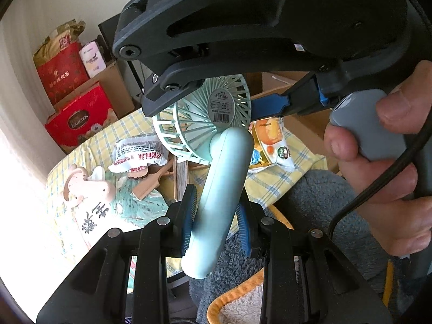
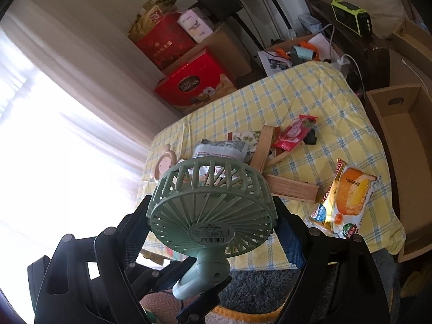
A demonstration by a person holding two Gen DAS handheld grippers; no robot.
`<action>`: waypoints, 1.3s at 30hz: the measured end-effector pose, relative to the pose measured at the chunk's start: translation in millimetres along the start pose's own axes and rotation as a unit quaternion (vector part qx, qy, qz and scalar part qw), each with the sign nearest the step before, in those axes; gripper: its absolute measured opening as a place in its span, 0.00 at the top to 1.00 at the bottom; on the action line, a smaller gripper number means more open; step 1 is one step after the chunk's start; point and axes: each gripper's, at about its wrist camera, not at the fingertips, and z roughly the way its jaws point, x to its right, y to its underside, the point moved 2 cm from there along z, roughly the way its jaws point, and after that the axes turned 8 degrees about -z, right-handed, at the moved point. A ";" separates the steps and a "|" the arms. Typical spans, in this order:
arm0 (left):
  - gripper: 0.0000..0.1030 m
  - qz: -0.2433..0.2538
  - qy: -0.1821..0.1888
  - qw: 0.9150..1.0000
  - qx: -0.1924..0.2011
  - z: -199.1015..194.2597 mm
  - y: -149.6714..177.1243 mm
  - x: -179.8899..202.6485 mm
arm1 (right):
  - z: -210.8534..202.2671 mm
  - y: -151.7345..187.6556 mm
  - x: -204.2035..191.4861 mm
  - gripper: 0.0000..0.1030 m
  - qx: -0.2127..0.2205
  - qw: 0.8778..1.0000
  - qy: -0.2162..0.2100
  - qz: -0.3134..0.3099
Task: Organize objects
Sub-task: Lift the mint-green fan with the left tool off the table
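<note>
I'm gripping the mint-green plastic handheld fan (image 1: pixel 216 189) — left gripper (image 1: pixel 216 208) pinching its handle | right gripper (image 2: pixel 213 232) clamping the round grille | fan hanging above the yellow checked tablecloth (image 2: pixel 310 91) — snack packets (image 2: pixel 348 197) lying beyond.

Corner by wall: red gift boxes (image 2: pixel 194 86) stacked against brown cartons.
Window side: pale curtain (image 2: pixel 54 62), washed out by glare.
Floor: grey shaggy rug (image 2: pixel 259 283).
Far ledge: green-cased device (image 2: pixel 352 17), perhaps a radio.
</note>
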 end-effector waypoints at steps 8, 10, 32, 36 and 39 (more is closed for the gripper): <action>0.74 0.004 0.004 1.000 0.004 -11.8 -6.6 13.6 | -14.4 -2.5 -0.5 0.17 0.013 1.000 -0.001 -0.007; 0.74 0.010 0.005 1.000 0.007 -13.4 -11.1 17.9 | -21.6 -4.4 0.4 0.17 0.021 1.000 0.000 -0.007; 0.74 0.050 0.032 0.998 0.031 -36.9 -40.7 56.1 | -88.2 -12.0 17.3 0.17 0.073 0.997 0.019 0.000; 0.74 0.058 0.038 0.997 0.034 -45.5 -44.1 60.0 | -99.9 -12.7 13.4 0.17 0.082 0.996 0.022 -0.008; 0.74 0.066 0.042 0.996 0.038 -52.0 -45.9 62.7 | -108.6 -12.1 9.7 0.17 0.085 0.996 0.024 -0.017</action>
